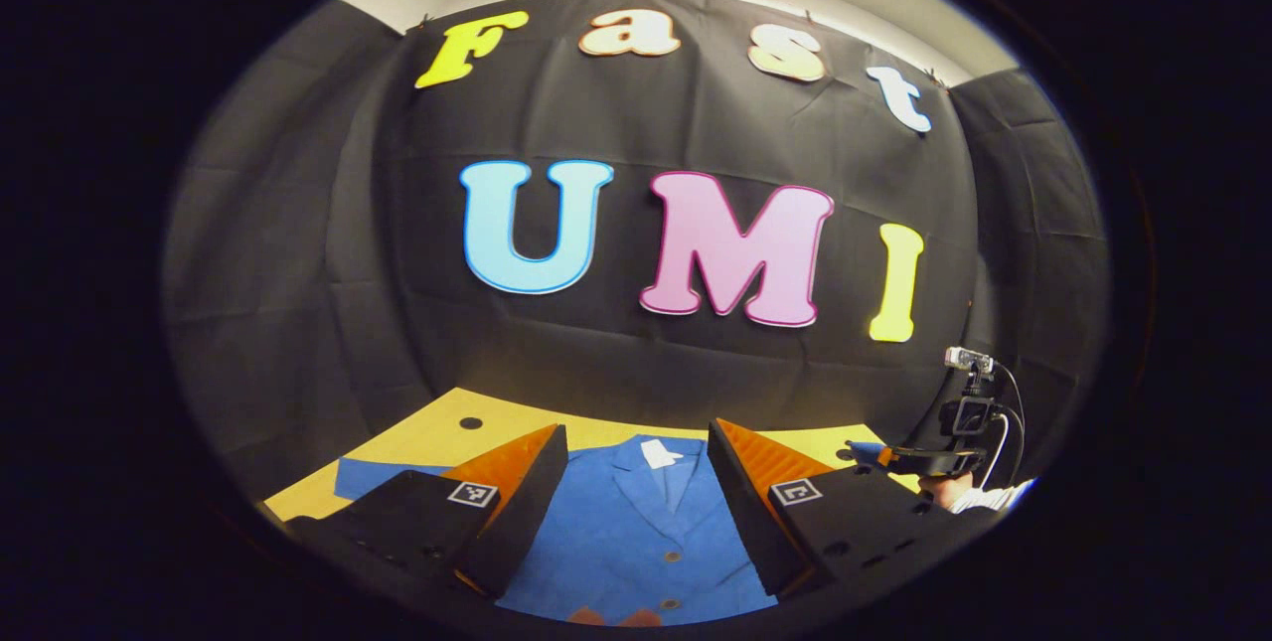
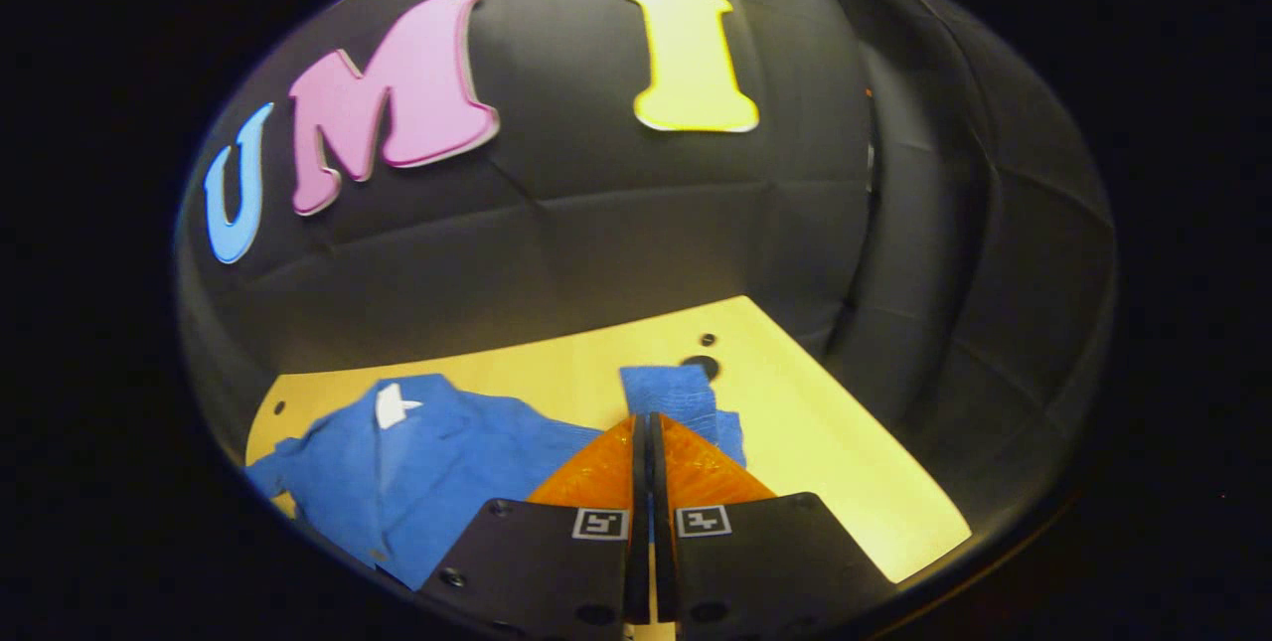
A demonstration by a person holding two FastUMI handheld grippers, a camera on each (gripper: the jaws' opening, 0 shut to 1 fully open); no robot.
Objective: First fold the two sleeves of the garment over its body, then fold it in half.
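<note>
the shirt's [image 1: 636, 542] hem is running off the near edge, and the right tongs [image 2: 644, 432] are hiding whether cloth is sitting between them.

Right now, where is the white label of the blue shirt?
In the left gripper view the white label sits inside the collar of the blue button shirt, on the yellow table, between the open left gripper's orange fingers.
</note>
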